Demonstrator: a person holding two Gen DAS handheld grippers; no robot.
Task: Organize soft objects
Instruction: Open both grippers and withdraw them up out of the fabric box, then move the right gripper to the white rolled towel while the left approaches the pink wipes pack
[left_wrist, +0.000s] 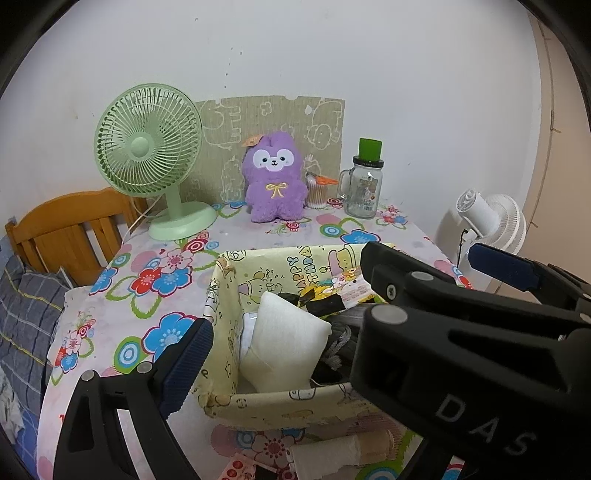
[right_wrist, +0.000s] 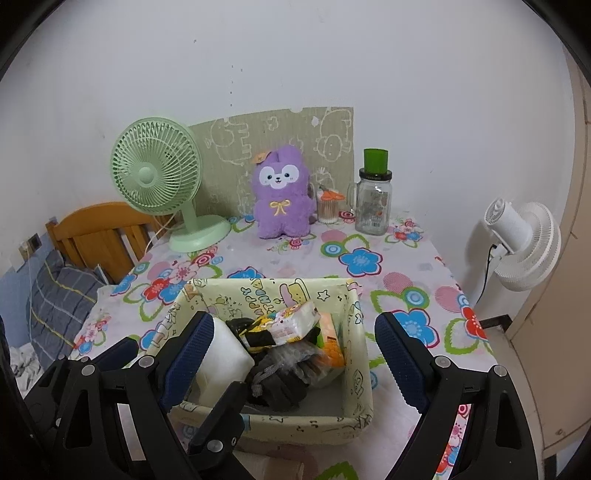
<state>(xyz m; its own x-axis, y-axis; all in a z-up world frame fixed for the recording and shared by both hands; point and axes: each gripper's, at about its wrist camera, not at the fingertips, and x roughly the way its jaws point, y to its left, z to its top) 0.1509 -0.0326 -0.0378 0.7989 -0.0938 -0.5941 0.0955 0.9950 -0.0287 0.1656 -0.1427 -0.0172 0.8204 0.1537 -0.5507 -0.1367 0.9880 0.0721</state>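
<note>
While both grippers gape wide, empty, right gripper straddles yellow basket rim.

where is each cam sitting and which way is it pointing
Left wrist: on the left hand-held gripper, low over the yellow fabric bin, facing the wall; its own open fingers show, with the right hand-held gripper crossing in front.
Right wrist: on the right hand-held gripper, above the bin's near edge, facing the wall; its open fingers straddle the bin.
Shared: bin, purple plush, green fan, glass jar.
</note>
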